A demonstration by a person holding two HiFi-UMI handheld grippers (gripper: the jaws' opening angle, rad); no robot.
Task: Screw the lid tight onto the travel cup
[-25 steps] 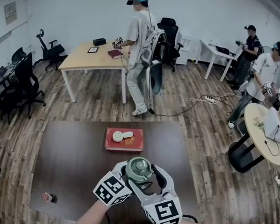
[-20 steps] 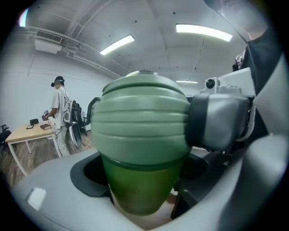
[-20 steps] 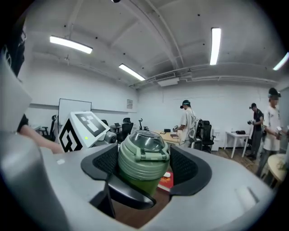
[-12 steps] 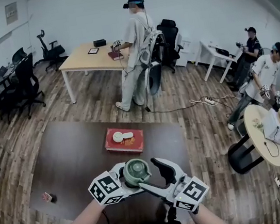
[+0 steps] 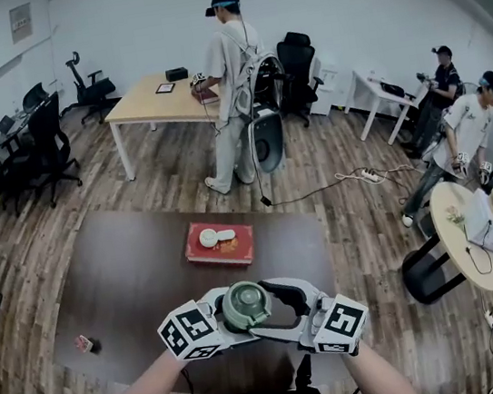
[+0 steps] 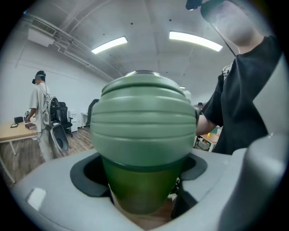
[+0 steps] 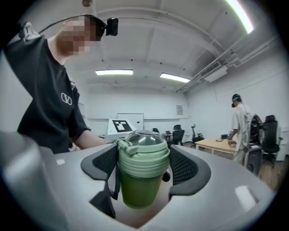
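Green travel cup (image 5: 244, 306) aloft over the tabletop (image 5: 129, 273), body clamped in the jaws of the left gripper (image 6: 142, 180) for steadiness. Lid (image 7: 143, 151) flanked, seemingly pinched, by the jaws of the right gripper (image 7: 144, 169), ready for tightening.

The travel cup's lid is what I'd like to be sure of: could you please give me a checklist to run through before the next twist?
1. The travel cup is clamped by its body in the left gripper: ok.
2. The right gripper has its pads against both sides of the lid: ok.
3. The lid sits level on the cup, with no tilt showing: ok.
4. The cup stands upright between the two grippers: ok.
5. The lid is screwed fully tight: cannot tell, since no thread or seam gap can be read.
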